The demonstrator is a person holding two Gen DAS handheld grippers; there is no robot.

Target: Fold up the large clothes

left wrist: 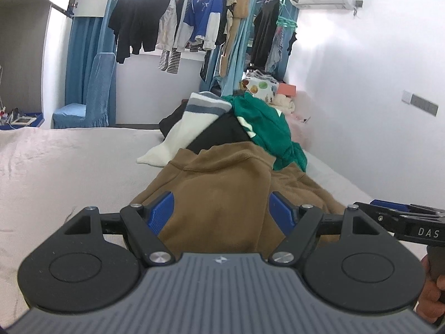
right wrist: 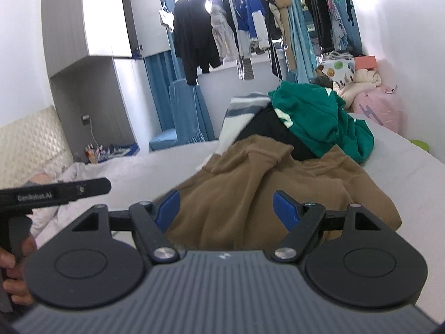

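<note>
bed (left wrist: pixel 55 172): pale sheet, clothes pile (right wrist: pixel 278 167) | window: hung laundry (left wrist: pixel 194 22) | both hand-held grippers released

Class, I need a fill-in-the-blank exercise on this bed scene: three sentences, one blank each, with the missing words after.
1. The garment nearest both grippers is the ____ hoodie.
2. On top of the pile behind it lies a ____ garment.
3. The jaws of the left gripper and the right gripper stand ____, gripping nothing.

Missing words: brown; green; open
</note>
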